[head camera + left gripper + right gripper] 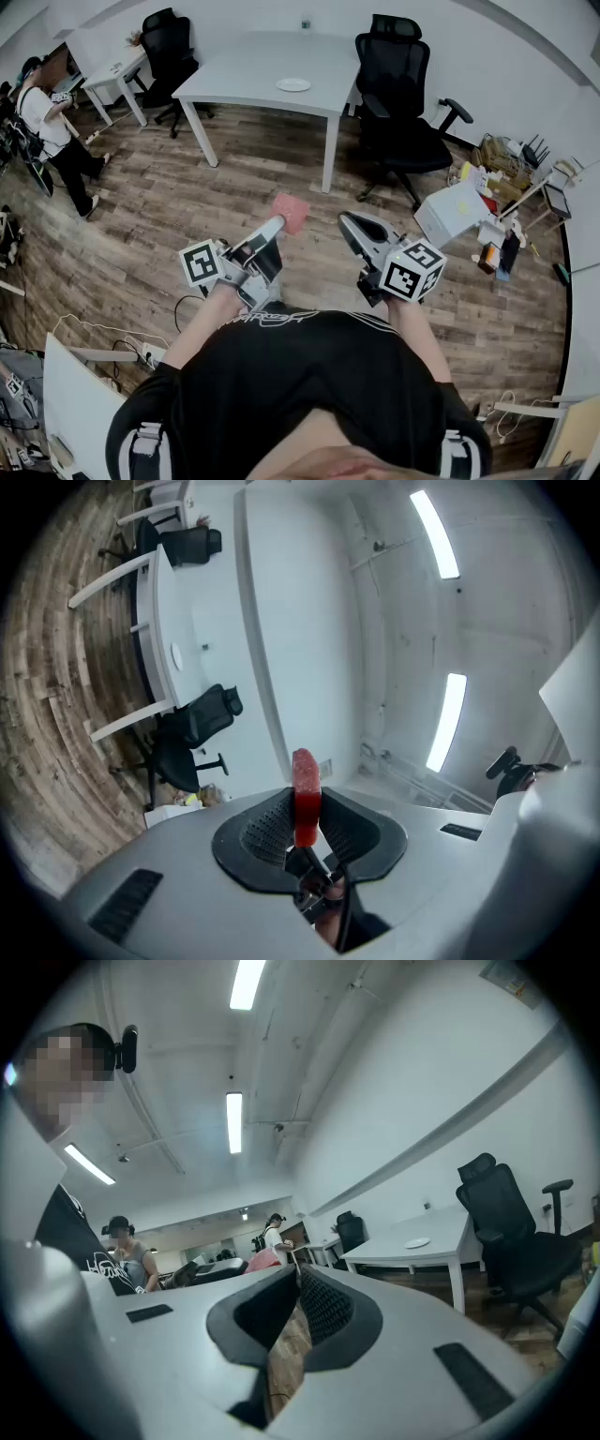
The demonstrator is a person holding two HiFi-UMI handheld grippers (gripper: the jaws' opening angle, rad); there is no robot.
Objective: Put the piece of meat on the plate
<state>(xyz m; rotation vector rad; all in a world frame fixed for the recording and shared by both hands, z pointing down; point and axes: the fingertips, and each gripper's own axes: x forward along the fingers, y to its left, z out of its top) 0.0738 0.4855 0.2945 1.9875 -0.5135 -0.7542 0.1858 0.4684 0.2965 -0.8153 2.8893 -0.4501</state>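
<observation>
The piece of meat [291,212] is a flat red slab. It sticks out of my left gripper [276,228], which is shut on it and held in the air over the wooden floor. In the left gripper view the meat [306,780] stands on edge, pinched between the two black pads of the left gripper [306,806]. A white plate [293,84] lies on the far white table [244,66], well ahead of both grippers. It shows small as the plate [417,1242] in the right gripper view. My right gripper [350,225] hovers beside the left one. The right gripper [296,1274] is shut with nothing in it.
A black office chair [398,103] stands right of the table and another chair [169,47] to its left. A white box and clutter [478,211] sit on the floor at right. A person [52,127] stands at far left. Cables [122,342] lie near my feet.
</observation>
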